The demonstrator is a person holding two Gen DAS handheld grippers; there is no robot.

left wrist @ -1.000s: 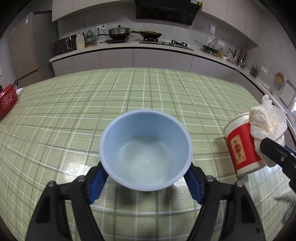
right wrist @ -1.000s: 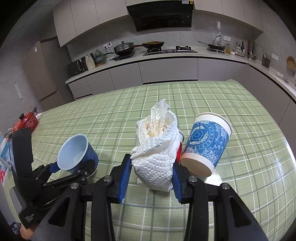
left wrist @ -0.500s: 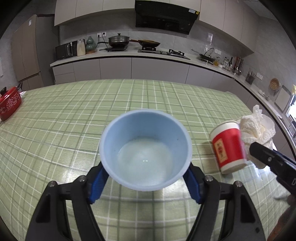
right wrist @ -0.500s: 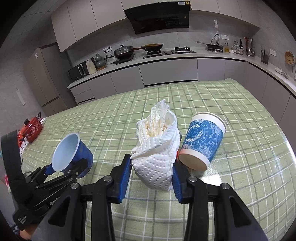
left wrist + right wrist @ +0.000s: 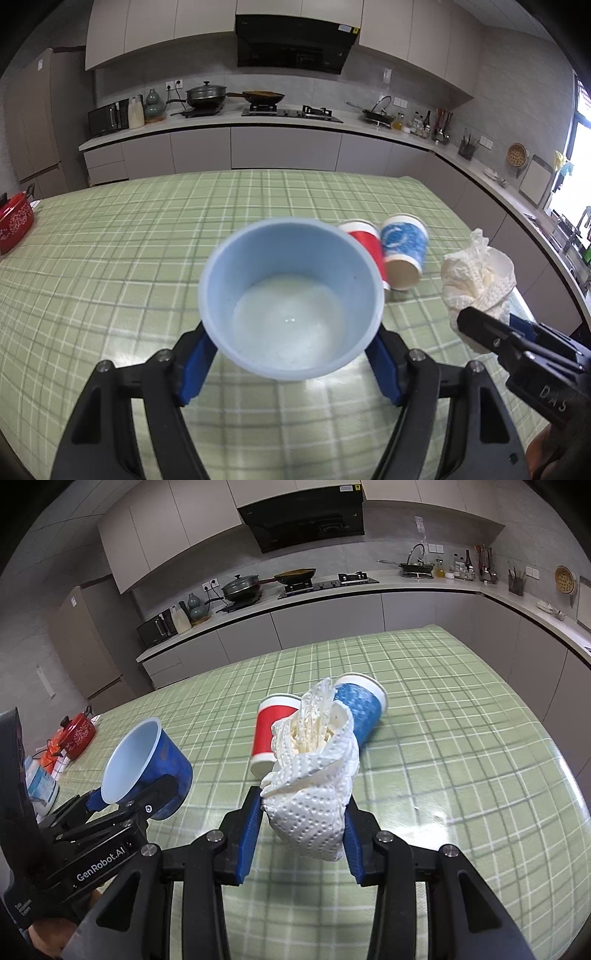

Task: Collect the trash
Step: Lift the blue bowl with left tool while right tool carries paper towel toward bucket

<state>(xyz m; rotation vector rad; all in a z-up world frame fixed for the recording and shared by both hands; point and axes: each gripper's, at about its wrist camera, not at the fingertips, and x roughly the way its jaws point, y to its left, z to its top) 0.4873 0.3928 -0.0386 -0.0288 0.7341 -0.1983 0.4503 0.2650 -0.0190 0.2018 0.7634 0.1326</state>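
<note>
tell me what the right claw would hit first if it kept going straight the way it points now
Probably the red cup lying on its side just beyond the paper wad that the right claw grips, with the blue cup lying beside it. Depth is hard to judge; it could meet the green tablecloth short of them.

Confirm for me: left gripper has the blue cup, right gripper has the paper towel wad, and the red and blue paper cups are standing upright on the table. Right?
Not quite. The red paper cup and blue paper cup lie tipped over on the table, as the right wrist view shows. The left gripper does hold the blue cup, the right gripper the paper towel wad.
</note>
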